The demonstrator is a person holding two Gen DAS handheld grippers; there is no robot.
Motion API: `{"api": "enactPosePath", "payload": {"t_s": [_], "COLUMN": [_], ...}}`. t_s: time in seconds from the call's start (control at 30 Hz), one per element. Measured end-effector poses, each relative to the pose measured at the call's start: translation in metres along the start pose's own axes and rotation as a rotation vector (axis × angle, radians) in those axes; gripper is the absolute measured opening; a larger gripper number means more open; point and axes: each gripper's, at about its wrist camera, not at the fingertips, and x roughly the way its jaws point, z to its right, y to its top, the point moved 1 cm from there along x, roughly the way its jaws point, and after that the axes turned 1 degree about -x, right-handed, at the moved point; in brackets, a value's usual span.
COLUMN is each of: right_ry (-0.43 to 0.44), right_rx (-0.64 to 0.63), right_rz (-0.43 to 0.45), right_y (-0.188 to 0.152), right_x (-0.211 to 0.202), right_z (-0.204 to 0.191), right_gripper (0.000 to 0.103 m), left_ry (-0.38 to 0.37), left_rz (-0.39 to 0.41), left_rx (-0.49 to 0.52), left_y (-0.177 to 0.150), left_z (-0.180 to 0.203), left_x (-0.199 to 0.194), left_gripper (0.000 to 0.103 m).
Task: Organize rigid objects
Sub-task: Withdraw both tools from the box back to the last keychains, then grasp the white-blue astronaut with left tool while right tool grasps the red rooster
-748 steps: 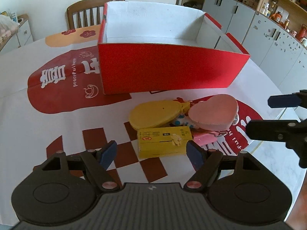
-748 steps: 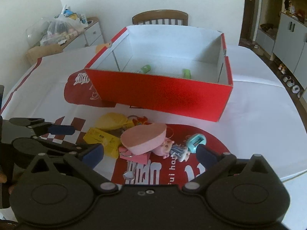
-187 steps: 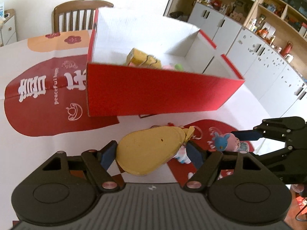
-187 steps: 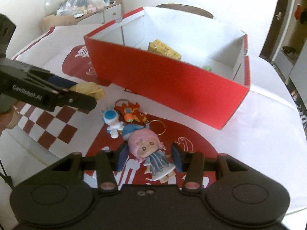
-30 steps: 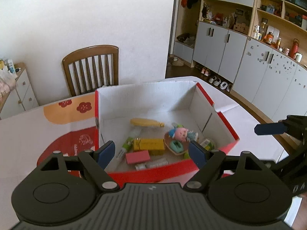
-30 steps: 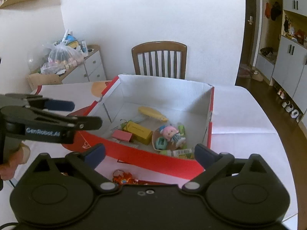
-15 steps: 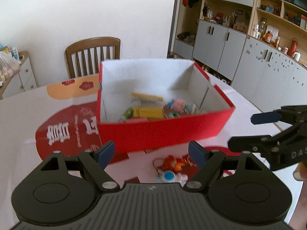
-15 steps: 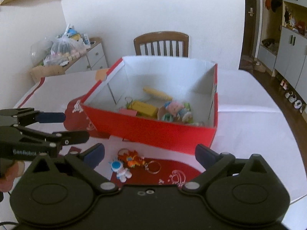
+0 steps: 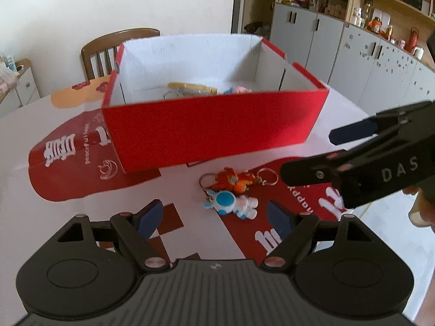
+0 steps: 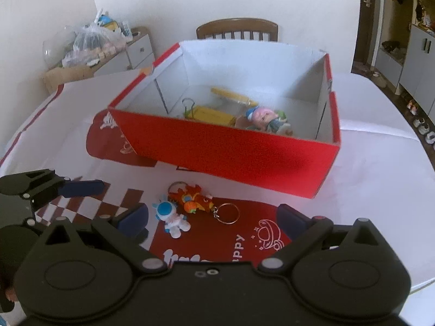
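A red box point(image 9: 212, 127) point(image 10: 233, 152) stands on the table and holds several toys, among them a pink-haired doll point(image 10: 267, 121) and a yellow box point(image 10: 212, 116). In front of it lie a white and blue astronaut figure point(image 9: 231, 203) point(image 10: 171, 217) and an orange dragon keychain point(image 9: 233, 180) point(image 10: 194, 198) with a key ring point(image 10: 227, 213). My left gripper point(image 9: 214, 217) is open and empty, just before the astronaut. My right gripper point(image 10: 212, 220) is open and empty, low over both toys; it also shows at the right of the left wrist view point(image 9: 353, 146).
A red and white printed cloth point(image 9: 81, 163) covers the table. A wooden chair point(image 10: 236, 28) stands behind the box. Cabinets point(image 9: 353, 54) line the right wall. A low cabinet with bags point(image 10: 89, 46) is at the back left. The table edge point(image 10: 424, 277) is near on the right.
Both grippers have come down from above the box to table height in front of it. The astronaut and keychain now lie close before the fingers.
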Motion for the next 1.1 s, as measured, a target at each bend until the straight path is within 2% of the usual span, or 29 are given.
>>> {"api": "enactPosePath", "payload": {"t_s": [0.2, 0.4, 0.6, 0.97, 1.1], "right_ry": [-0.002, 0.002, 0.045, 0.091, 0.116], "right_rx": [-0.043, -0.086, -0.118, -0.108, -0.125], "right_rz": [-0.044, -0.079, -0.111, -0.114, -0.119], "right_y": [0.000, 0.003, 0.003, 0.010, 0.011], "right_x": [0.023, 0.043, 0.060, 0.069, 0.069], "right_z": [-0.002, 0.002, 0.000, 0.008, 0.007], "right_gripper": [0.096, 0.085, 0.076, 0.061, 0.058], "left_ry": [0.012, 0.006, 0.011, 0.018, 0.015], "left_rz": [-0.020, -0.014, -0.012, 0.026, 0.030], "left_rx": [0.027, 0.026, 0.022, 0.052, 0.059], "left_y": [-0.010, -0.012, -0.016, -0.015, -0.012], "left_z": [0.009, 0.014, 0.016, 0.018, 0.017], "left_x": [0.022, 0.038, 0.051, 0.058, 0.060], "left_gripper": [0.083, 0.083, 0.083, 0.083, 0.079]}}
